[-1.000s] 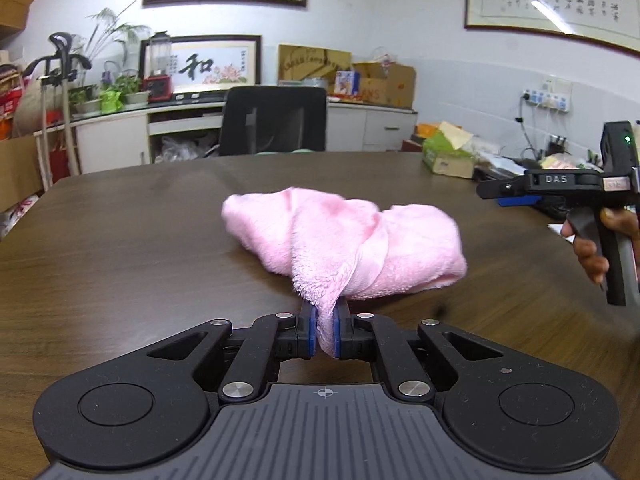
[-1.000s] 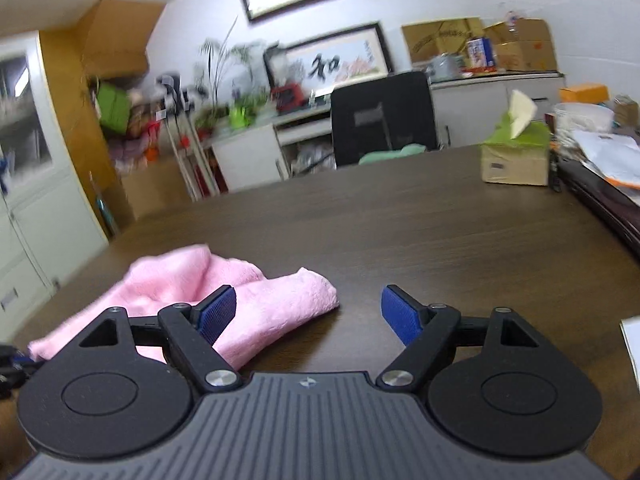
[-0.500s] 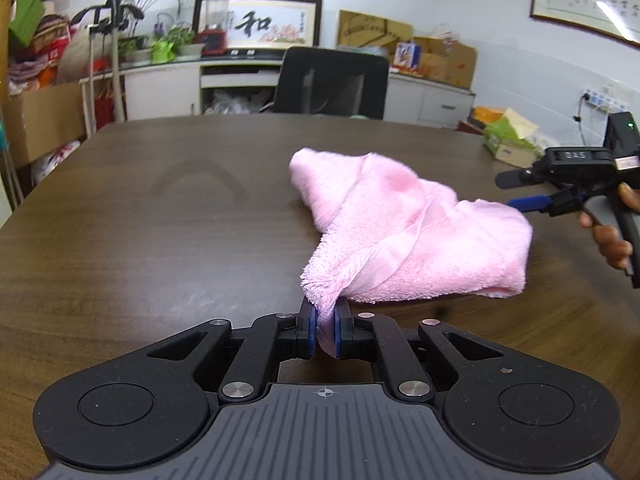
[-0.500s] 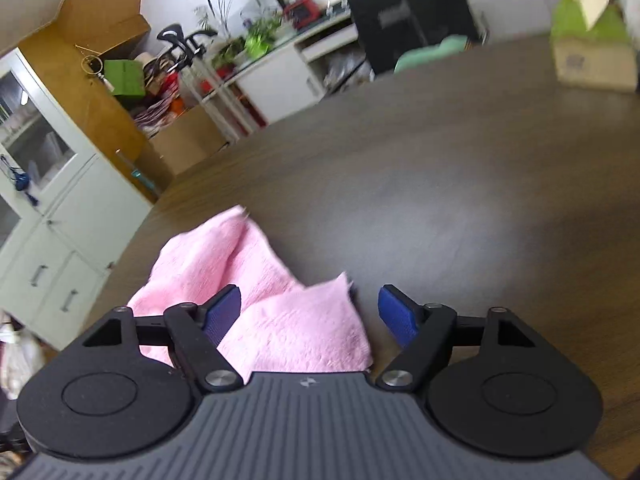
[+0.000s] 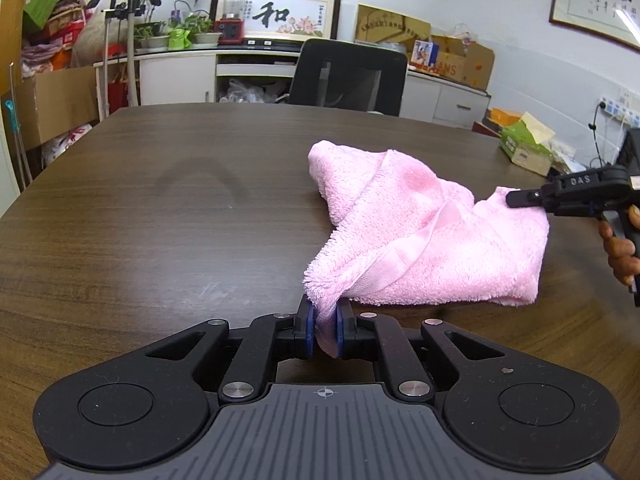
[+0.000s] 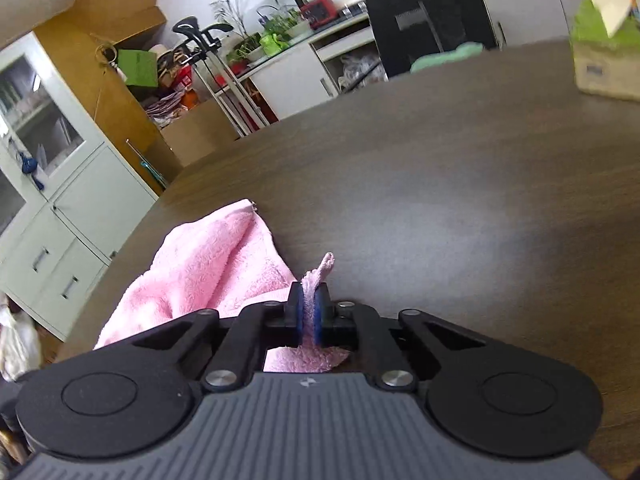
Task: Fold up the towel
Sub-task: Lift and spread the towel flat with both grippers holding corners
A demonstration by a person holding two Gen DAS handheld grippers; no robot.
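Observation:
A crumpled pink towel (image 5: 432, 236) lies on the dark wooden table (image 5: 160, 220). My left gripper (image 5: 323, 328) is shut on the towel's near corner, just above the table. My right gripper (image 6: 307, 312) is shut on another corner of the towel (image 6: 208, 276), and the cloth trails to its left. In the left wrist view the right gripper (image 5: 520, 199) shows at the right edge, pinching the towel's far right corner, held by a hand (image 5: 620, 252).
A green tissue box (image 5: 524, 148) stands on the table's right side and also shows in the right wrist view (image 6: 604, 60). A black office chair (image 5: 344, 76) stands behind the far edge. Cabinets (image 6: 60, 216) and clutter line the left wall.
My right gripper dropped to the towel and shut on its corner; it was open before. My left gripper kept its hold while the towel spread out to the right.

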